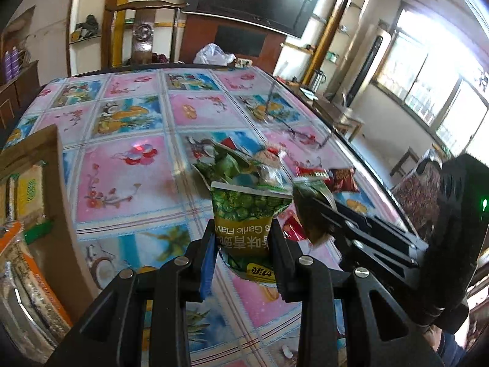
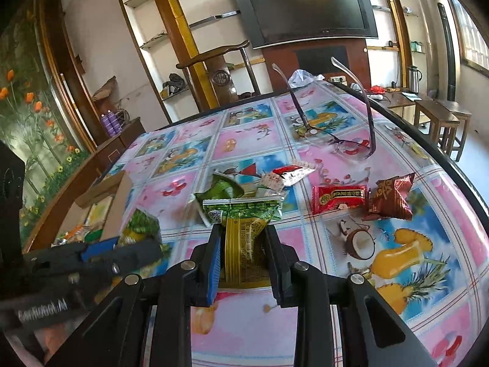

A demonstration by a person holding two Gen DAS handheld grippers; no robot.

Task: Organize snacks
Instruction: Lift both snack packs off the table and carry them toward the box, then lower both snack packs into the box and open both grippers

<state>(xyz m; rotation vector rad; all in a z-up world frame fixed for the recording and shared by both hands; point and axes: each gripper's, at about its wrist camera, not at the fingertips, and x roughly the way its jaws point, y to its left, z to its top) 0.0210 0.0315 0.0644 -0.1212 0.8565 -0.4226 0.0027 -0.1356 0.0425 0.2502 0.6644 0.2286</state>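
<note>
Two green crinkly foil packets of garlic-flavour peas are up off the table, one per gripper. Left gripper (image 1: 243, 241), black plastic w/ a blue pad on its left finger, is clamped on the glossy green-and-gold pea packet (image 1: 249, 214): pinched across the lower half, printed text upside down, serrated top edge fanning out past the fingertips. Right gripper (image 2: 243, 255), same build, is clamped on a second green pea packet (image 2: 241, 229) showing its gold back panel w/ fine print and a barcode-type square; sealed edge sits just beyond the fingertips. Both grippers tilt downward toward the tabletop, side by side, close together; each shows in the other's view, left one blurred. Beyond the fingertips of both lies a small heap of loose wrappers (image 2: 244, 183), green foil plus a clear crinkly bit, on the glossy plastic tablecloth (image 2: 253, 134) w/ pink and blue squares, fruit and flower prints. Right of the right gripper's fingers, well apart: flat red rectangular snack pack (image 2: 339, 203) and puffy dark-red pillow-shaped foil packet (image 2: 391, 202), touching or nearly so. Further out past those, clear-framed eyeglasses (image 2: 333, 140) sit w/ thin arms sticking up. Left of the left gripper's fingers: brown cardboard box (image 1: 56, 165), open, matte walls, w/ flat snack packs (image 1: 33, 244) stacked inside, orange and yellow edges showing. Dark wooden chair back (image 2: 217, 55) stands past the table's far edge.
</note>
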